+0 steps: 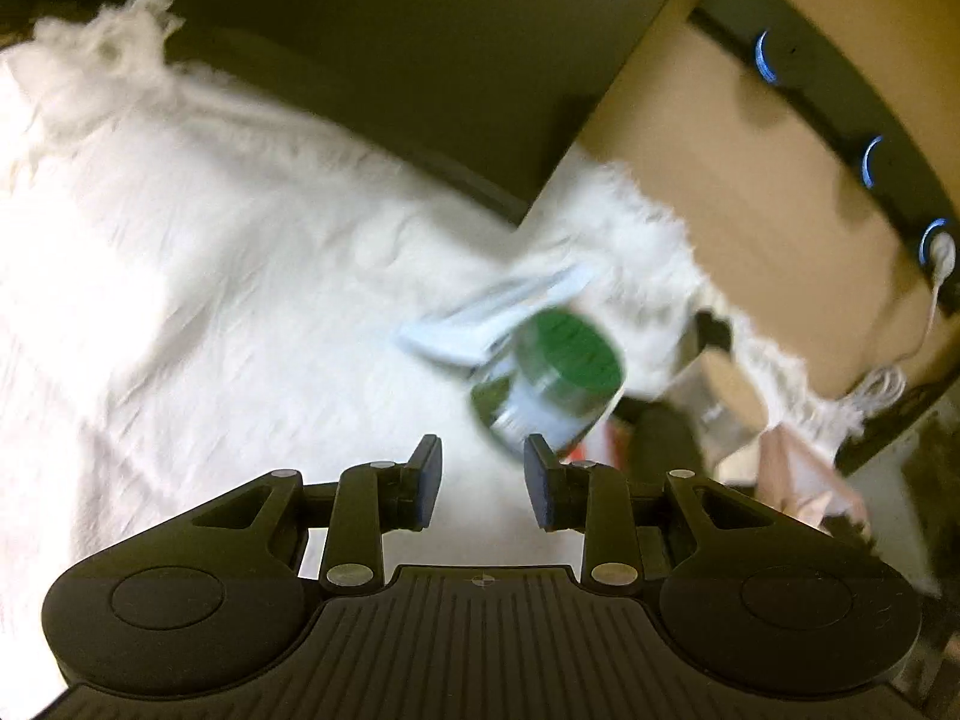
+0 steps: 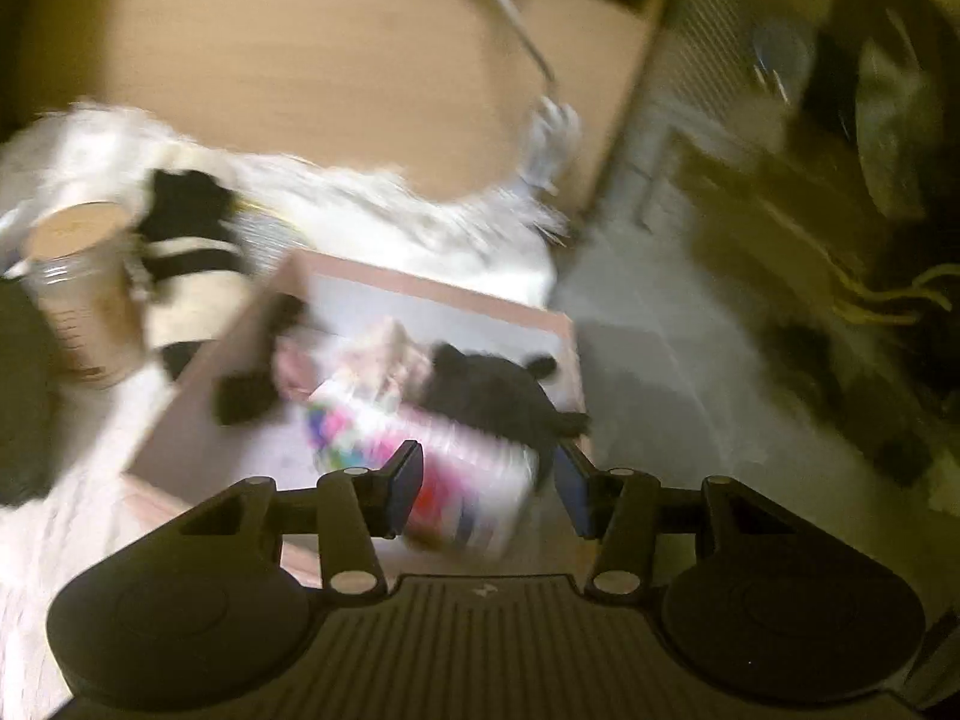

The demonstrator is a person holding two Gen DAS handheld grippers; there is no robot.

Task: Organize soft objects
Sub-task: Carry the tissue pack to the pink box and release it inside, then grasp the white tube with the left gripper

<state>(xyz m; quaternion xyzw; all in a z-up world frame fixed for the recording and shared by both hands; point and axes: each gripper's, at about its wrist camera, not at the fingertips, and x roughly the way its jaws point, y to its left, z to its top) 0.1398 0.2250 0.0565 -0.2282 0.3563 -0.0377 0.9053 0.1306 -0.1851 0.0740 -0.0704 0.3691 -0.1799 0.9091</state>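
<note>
Blur aside, right gripper (image 2: 486, 489) gapes empty above shallow pink cardboard box (image 2: 420, 291), black plush toy (image 2: 486, 390) lying just ahead at frame centre; left gripper (image 1: 483, 483) open too.

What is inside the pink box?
In the pink box lie a black soft toy, a colourful package and another dark item. The image is blurred, and whatever lies under them is covered.

The left wrist view looked down over the white cloth (image 1: 210, 276) toward a green-lidded jar (image 1: 552, 378), close by. The right wrist view faced down into the pink box (image 2: 420, 294). Both caught the cloth's fringed edge and the wooden bench (image 2: 300, 72).
</note>
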